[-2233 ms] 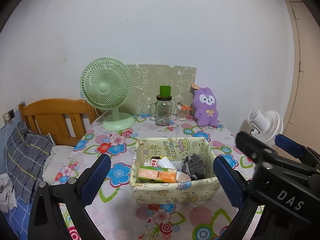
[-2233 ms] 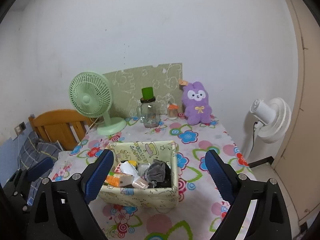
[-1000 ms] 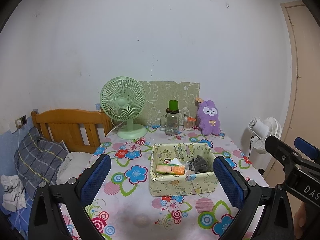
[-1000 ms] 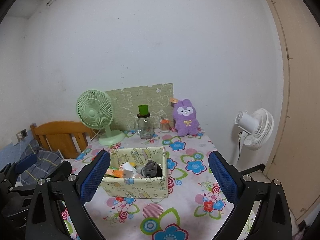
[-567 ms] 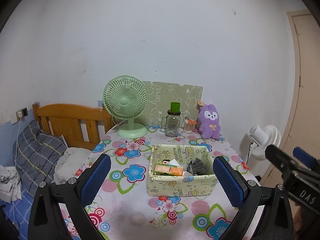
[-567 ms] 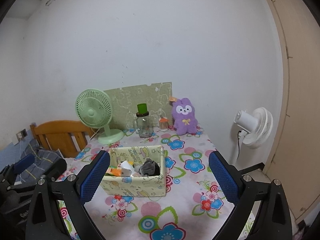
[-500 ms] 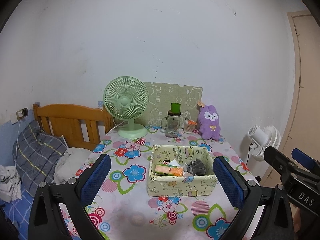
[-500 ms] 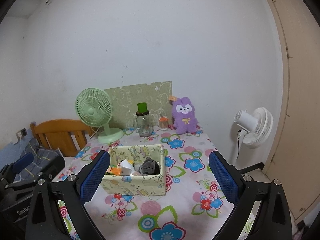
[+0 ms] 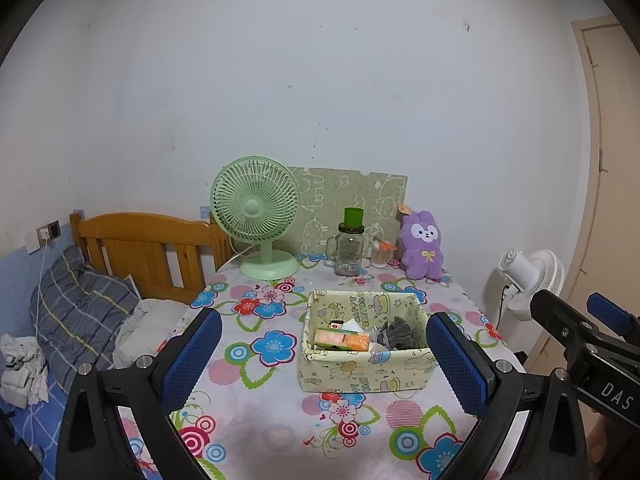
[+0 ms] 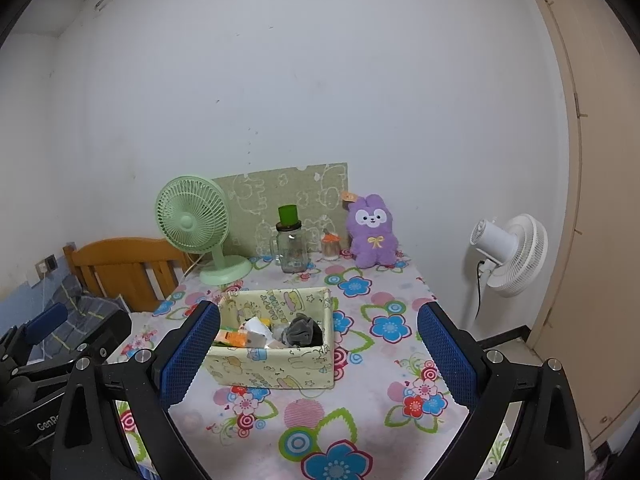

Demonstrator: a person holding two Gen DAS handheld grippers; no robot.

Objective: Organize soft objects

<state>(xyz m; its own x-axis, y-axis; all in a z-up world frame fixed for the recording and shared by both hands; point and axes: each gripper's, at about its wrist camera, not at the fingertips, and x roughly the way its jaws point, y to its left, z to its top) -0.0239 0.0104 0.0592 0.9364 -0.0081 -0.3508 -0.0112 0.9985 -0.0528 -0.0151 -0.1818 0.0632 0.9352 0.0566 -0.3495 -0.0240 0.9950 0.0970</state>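
Both hand-held grippers, left [image 9: 322,356] and right [image 10: 318,350], hang open and empty; we should approach the fabric box [image 9: 366,364] squarely, pinching the grey cloth [image 9: 397,332] gently

Both grippers have pulled back from the fabric box [image 9: 366,368], jaws still spread.

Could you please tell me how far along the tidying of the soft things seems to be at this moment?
Looks done: a grey cloth and an orange packet already lie in the patterned fabric box. In hand: nothing; the left gripper and right gripper are both open and empty, short of the box. Possibly left: the purple plush rabbit sits at the back of the table, outside the box.
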